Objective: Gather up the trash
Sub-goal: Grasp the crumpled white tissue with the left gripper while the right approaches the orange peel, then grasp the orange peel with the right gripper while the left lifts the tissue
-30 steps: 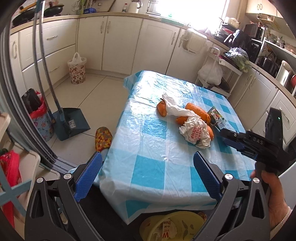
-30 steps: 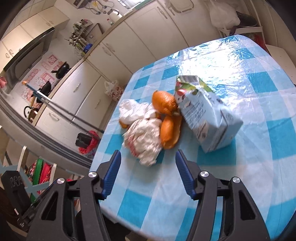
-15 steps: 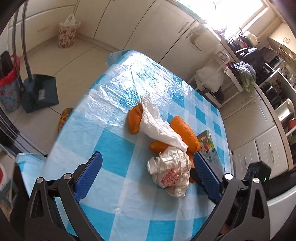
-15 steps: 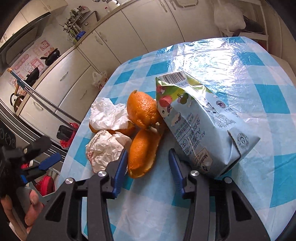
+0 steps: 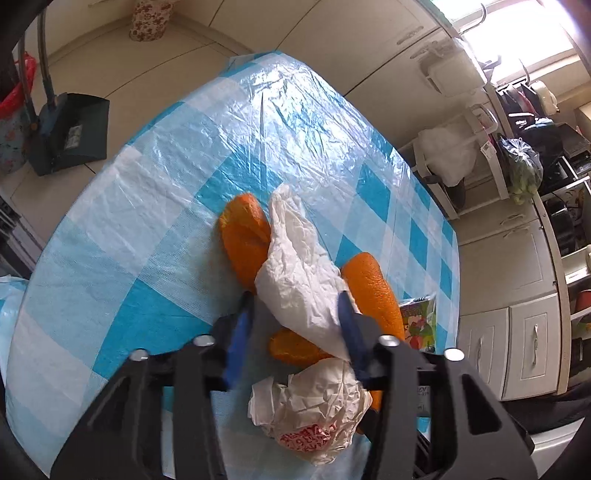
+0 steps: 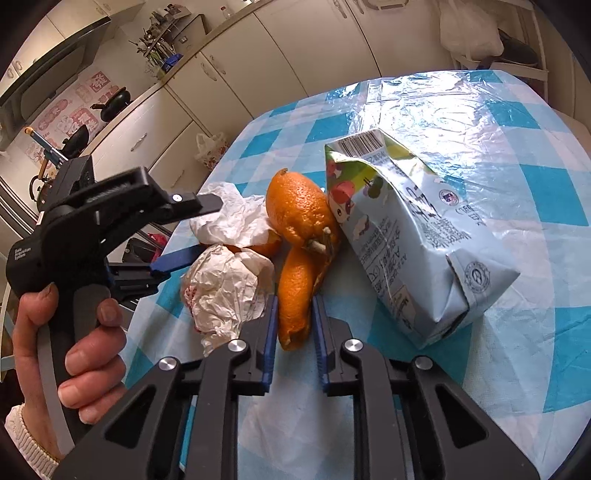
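The right gripper (image 6: 293,325) has its jaws closing on a long strip of orange peel (image 6: 295,295), the blue pads standing on either side of the peel's lower end and pressing against it. That peel lies on the checked tablecloth (image 6: 517,206), its upper end running up to a bigger, domed piece of orange peel (image 6: 299,210) with a stalk stub showing. Just right of both leans a crushed drink carton (image 6: 417,251), lying on its side with the barcode end pointing away.

Over to the left gripper (image 5: 295,314): its jaws are closing too, narrow now, with the white tissue (image 5: 299,280) between the blue fingers; the right finger touches the paper, the left finger is blurred and I cannot tell whether it has met it. In the right wrist view that gripper comes in from the left, angled down at the pile, and a hand (image 6: 70,354) with a knitted cuff grips its handle. Nearer the left camera sits a crumpled wrapper (image 5: 314,410) with red print, resting against the peels. Another peel half (image 5: 243,236) lies left of the tissue, partly under it.

On the floor beyond the table stand a dark dustpan (image 5: 70,133) and a small flowered bin (image 5: 149,18) with a bag liner; what is inside cannot be seen.
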Demonstrator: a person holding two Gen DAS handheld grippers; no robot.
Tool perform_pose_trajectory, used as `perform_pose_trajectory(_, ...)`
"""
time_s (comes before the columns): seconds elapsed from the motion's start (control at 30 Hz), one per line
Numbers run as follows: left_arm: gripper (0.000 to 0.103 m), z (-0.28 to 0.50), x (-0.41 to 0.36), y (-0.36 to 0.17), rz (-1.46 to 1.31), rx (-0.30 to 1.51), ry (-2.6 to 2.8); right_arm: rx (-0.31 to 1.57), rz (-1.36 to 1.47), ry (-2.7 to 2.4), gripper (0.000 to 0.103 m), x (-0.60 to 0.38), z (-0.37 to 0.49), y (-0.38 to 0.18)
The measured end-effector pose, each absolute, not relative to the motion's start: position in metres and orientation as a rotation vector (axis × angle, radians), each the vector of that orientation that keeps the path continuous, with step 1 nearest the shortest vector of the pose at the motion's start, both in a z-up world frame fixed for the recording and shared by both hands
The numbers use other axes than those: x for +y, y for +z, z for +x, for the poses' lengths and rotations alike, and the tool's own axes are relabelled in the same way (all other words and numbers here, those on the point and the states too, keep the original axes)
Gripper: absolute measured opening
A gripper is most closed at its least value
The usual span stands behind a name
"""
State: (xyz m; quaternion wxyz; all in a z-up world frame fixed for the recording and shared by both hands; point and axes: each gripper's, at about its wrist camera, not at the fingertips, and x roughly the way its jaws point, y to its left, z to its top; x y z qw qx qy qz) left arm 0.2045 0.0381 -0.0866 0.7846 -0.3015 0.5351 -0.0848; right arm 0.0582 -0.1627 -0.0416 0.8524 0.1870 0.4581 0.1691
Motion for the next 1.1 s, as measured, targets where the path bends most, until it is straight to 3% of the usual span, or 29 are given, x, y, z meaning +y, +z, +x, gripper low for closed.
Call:
perform_pose_trajectory(0.03,0.016,0.205,0.036,-0.089,-0.656,1.167,-0.190,0.965,0.395,0.358,0.018,-0.164,0.057,-0.042)
perform_pose_trajectory(0.13,0.008,0.199,0.038,-0.089,-0.661,1.150,-0.190,0.966,0.401,0.362,0.018,-0.167,0.055,-0.043)
perform_pose_trajectory(0.43,0.008,0.179,0.067,-0.079,-0.661,1.126,-0.194,0.974,0.437,0.371,0.018,-0.175,0.050,-0.045)
perform_pose_trajectory(0.9,0.007,0.126,0.082,0.024,-0.598,0.869,-0.288,0.923,0.763,0.473,0.016,-0.214,0.030,-0.044)
perform_pose_trajectory(1.1,0.007,0.072,0.081,0.041,-0.526,0.819,-0.293,0.870,0.835,0.536,0.015,-0.220,0.006,-0.031)
